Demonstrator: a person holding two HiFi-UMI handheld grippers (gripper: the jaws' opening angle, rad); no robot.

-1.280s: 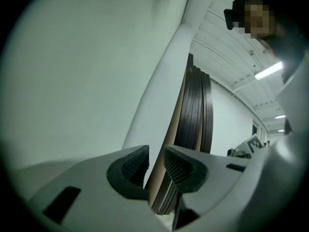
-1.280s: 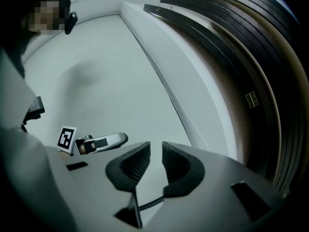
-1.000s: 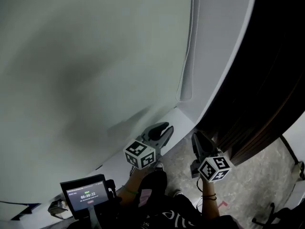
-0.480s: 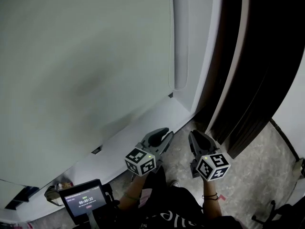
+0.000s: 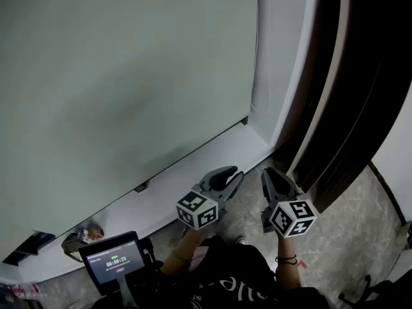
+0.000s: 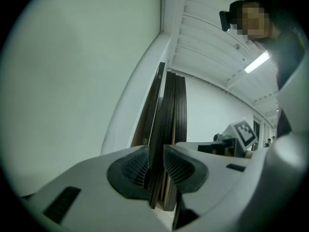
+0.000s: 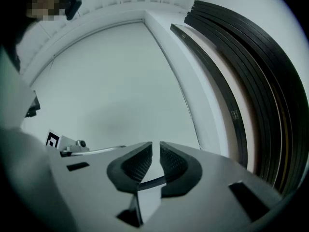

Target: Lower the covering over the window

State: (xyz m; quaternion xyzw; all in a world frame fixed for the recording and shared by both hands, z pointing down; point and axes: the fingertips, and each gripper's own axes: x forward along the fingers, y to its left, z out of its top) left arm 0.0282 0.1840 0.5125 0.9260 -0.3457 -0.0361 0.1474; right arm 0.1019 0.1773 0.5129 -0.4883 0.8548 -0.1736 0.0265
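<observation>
A pale grey-green roller blind (image 5: 129, 76) hangs over the window, its bottom edge (image 5: 193, 152) just above the white sill (image 5: 215, 163). It also fills the left gripper view (image 6: 72, 81) and the right gripper view (image 7: 120, 91). Below the sill my left gripper (image 5: 234, 176) and right gripper (image 5: 268, 174) are side by side, pointing up at the wall and touching nothing. The left gripper's (image 6: 155, 166) jaws stand together with only a slit between them and nothing held. The right gripper's (image 7: 155, 161) jaws are equally close and hold nothing. No pull cord is in sight.
A dark door frame of stacked panels (image 5: 347, 108) runs up the right side, beside the white window frame (image 5: 283, 76). A small screen on a stand (image 5: 112, 262) sits at lower left. Speckled floor (image 5: 351, 237) lies under the right gripper.
The head view has swung, so the looped cord seen a second ago is out of sight. Both grippers stay low, side by side and shut, barely shifted right.
</observation>
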